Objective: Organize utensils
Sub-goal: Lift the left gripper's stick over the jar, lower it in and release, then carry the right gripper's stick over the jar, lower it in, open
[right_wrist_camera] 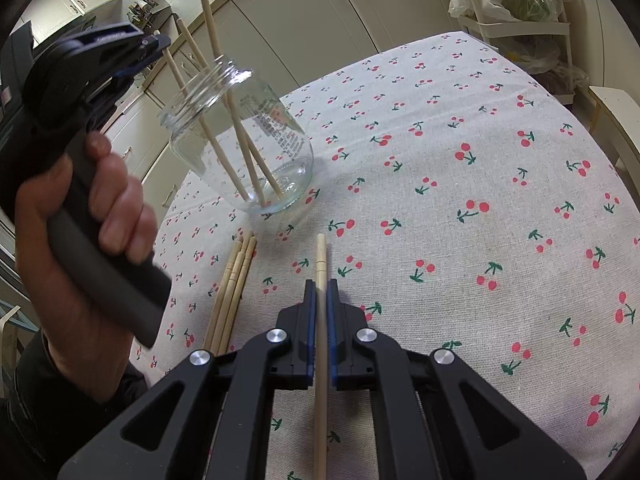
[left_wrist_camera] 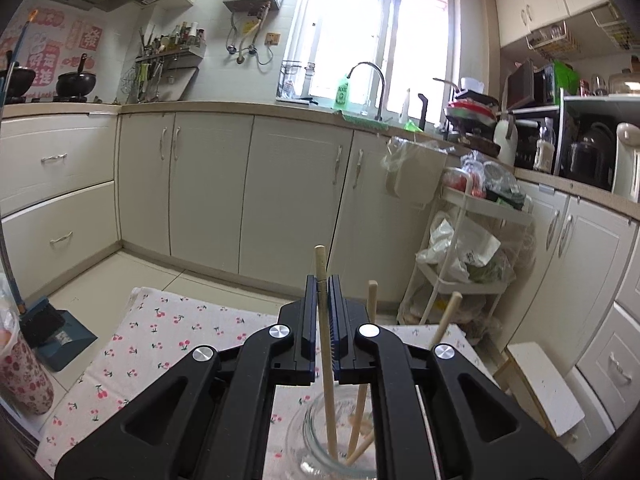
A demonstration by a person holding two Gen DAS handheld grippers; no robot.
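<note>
The left tongs [left_wrist_camera: 323,284] pinch a chopstick [left_wrist_camera: 325,360] upright, its lower end already inside the glass jar [right_wrist_camera: 240,140] on the cherry-print bench [right_wrist_camera: 460,160], likely for release beside two others. The right tongs [right_wrist_camera: 321,286] clamp another chopstick [right_wrist_camera: 321,256] above the bench, seemingly awaiting its turn; loose chopsticks [right_wrist_camera: 232,292] lie nearby.
</note>
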